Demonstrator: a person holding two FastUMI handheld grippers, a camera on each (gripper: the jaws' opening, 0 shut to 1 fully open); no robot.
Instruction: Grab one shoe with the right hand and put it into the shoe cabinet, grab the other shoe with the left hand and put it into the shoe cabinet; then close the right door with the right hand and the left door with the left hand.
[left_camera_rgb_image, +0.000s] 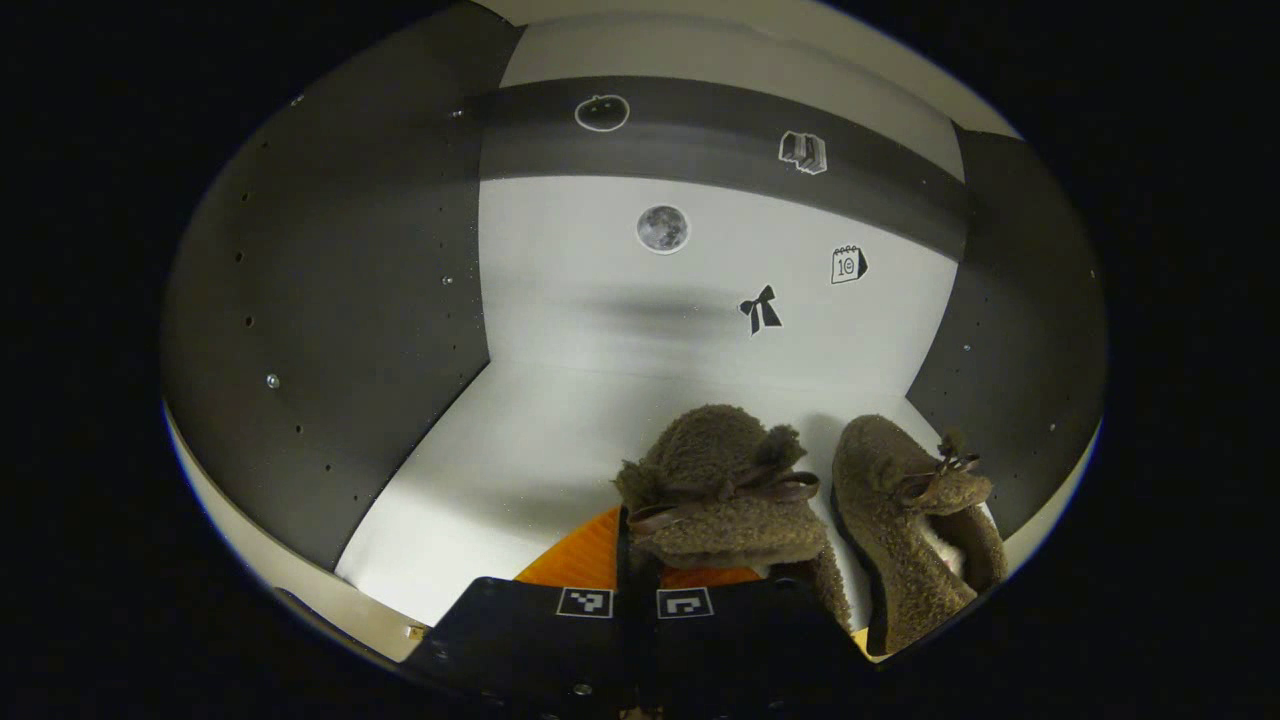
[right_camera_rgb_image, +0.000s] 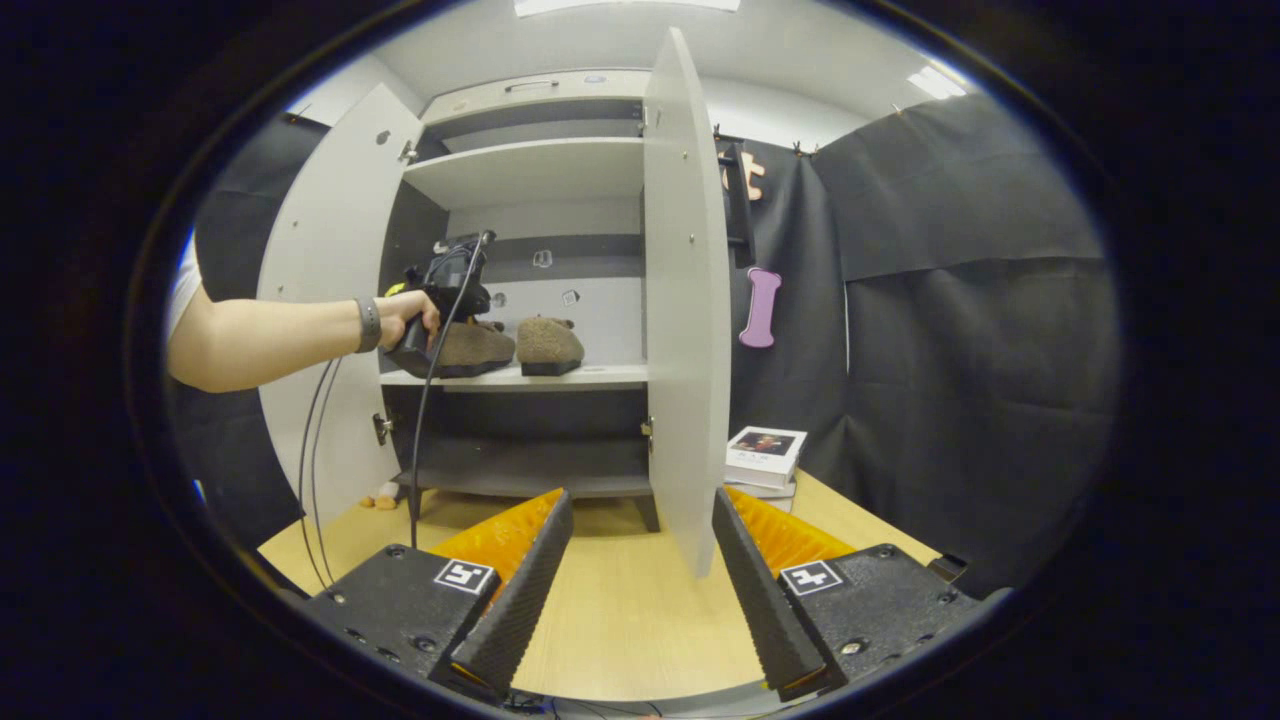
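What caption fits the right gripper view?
Right gripper open before the open cabinet; a hand holds the left gripper at two shoes on the shelf.

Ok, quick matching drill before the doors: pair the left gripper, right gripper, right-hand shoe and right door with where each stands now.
Things:
1. left gripper
2. right gripper
3. right-hand shoe
4. right door

States:
A. swung open
B. open, back from the cabinet
C. shut on the other shoe
D. resting free on the shelf

Pairs: 1-C, 2-B, 3-D, 4-A
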